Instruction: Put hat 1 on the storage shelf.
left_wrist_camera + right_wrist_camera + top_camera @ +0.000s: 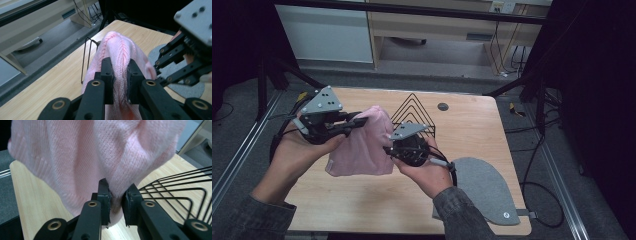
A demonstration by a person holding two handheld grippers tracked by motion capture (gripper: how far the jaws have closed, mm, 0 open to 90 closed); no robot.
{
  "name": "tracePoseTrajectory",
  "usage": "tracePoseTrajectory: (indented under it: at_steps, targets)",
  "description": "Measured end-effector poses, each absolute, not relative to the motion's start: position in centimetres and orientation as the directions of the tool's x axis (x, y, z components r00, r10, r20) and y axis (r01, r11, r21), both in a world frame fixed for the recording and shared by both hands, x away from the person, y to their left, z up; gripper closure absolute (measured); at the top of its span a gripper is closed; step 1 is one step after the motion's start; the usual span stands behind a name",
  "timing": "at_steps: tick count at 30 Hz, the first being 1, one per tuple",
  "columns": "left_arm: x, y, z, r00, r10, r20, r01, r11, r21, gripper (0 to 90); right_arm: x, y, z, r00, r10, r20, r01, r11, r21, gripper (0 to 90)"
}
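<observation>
Both pairs of jaws are closing on the same pink knitted garment (362,142): the left gripper (120,75) is clamping a raised ridge of the knit between its two black pads, with only the thickness of the fabric keeping them apart, and the right gripper (116,200) is pinching a lower fold of the same garment in the same way, its pads pressing into the cloth from both sides. In the high view the left gripper (357,121) is gripping the garment at its upper left part, while the right gripper (388,150) is gripping it at its right edge, and the person's hands are holding both tools above the wooden table (472,130). The garment is hanging between the two grippers, bunched at the top and spreading downward, with its lower part lying near the tabletop at the left centre of the table. A black wire rack (414,117) is standing on the table just behind the garment and the right gripper; in the right gripper view its nested wire bars (180,192) are showing to the right of the jaws. A grey felt pad (484,187) is lying flat at the near right part of the table, beside the person's right forearm.
</observation>
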State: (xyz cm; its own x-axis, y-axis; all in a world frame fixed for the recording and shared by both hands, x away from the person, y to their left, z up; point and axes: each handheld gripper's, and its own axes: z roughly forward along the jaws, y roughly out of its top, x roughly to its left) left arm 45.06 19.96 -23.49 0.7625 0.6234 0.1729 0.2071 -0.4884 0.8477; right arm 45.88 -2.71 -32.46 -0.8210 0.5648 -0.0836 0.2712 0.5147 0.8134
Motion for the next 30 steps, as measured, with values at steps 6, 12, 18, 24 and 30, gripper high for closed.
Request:
tracePoseTrajectory:
  at_steps: [6, 12, 18, 24, 30]
  targets:
    - [45.8, 20.7, -23.4, 0.765, 0.626, 0.152, 0.204, -0.458, 0.865, 78.8, 46.3, -4.1, -31.0, -0.815, 0.570, -0.106, 0.253, 0.515, 0.819, 79.5]
    - [47.3, 20.5, -22.3, 0.761, 0.637, 0.123, 0.202, -0.413, 0.888, 78.8, 47.0, -5.0, -29.2, -0.801, 0.584, -0.132, 0.234, 0.508, 0.829, 79.6]
    - [49.7, 19.6, -21.4, 0.749, 0.655, 0.099, 0.215, -0.382, 0.899, 78.9, 48.7, -5.8, -27.6, -0.788, 0.598, -0.149, 0.228, 0.508, 0.831, 80.1]
    - [50.3, 18.7, -21.4, 0.746, 0.660, 0.092, 0.202, -0.356, 0.912, 78.8, 49.9, -7.3, -27.0, -0.784, 0.607, -0.128, 0.240, 0.487, 0.840, 80.1]
    - [51.2, 18.3, -20.8, 0.743, 0.663, 0.092, 0.195, -0.346, 0.918, 78.8, 50.7, -8.0, -26.5, -0.782, 0.616, -0.097, 0.255, 0.457, 0.852, 80.1]
